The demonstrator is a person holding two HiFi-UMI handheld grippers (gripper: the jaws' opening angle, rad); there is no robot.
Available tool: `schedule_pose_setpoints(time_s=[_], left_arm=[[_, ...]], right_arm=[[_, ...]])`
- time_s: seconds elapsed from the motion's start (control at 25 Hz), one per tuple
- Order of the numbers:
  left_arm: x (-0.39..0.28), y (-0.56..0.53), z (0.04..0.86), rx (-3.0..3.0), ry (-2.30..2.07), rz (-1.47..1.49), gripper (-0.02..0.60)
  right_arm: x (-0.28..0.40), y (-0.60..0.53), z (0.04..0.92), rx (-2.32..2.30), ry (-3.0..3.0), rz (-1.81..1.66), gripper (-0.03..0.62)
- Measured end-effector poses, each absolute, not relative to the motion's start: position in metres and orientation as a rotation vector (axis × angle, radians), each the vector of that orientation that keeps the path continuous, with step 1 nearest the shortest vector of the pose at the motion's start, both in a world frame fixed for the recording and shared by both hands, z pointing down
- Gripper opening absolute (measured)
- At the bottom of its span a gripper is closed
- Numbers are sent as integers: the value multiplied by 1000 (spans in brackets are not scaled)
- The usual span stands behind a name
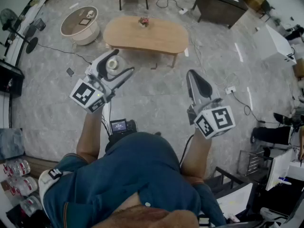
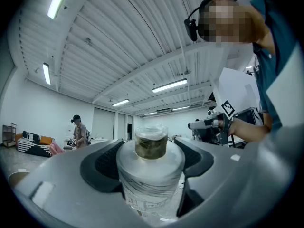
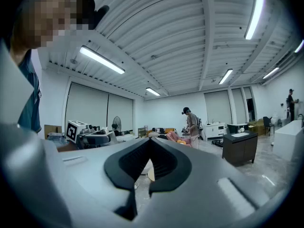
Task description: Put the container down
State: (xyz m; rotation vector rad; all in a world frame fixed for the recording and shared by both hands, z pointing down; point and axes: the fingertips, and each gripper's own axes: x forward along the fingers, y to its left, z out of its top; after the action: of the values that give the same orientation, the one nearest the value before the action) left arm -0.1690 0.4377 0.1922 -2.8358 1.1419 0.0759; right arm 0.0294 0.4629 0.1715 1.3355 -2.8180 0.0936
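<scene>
currently we hold the container (image 2: 151, 167) in the left hand-held gripper (image 1: 122, 63). its jaws are spread wide and both dark pads press on the clear body. the container is level and high over the floor (image 1: 156, 96), short of the wooden table (image 1: 161, 39) that lies far ahead. the right hand-held gripper (image 1: 194, 80) is drawn narrow, tips together, with nothing in it.

in our judgement the main risk is letting go too soon: no surface is under the container now, so opening the jaws would drop it onto the hard floor. the body looks smooth and round, so it could slip or turn in the pads if we swing it. at the table, a tilted set-down or 1 close to the edge could tip it over. the small ornament (image 1: 143, 21) on the far side of the table could also get knocked.
</scene>
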Motion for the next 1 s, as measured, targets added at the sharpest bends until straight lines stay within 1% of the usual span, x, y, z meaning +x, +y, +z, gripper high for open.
schedule_pose_setpoints(time_s=[0.52,1.0], left_arm=[[-188,412,198,-2849,1087,107,336],[-223,372,206,-2897,1011,131,336]], right_arm=[[8,438,180,1357,-2788,110,8],[-39,404,184,1402,-2804,150,11]])
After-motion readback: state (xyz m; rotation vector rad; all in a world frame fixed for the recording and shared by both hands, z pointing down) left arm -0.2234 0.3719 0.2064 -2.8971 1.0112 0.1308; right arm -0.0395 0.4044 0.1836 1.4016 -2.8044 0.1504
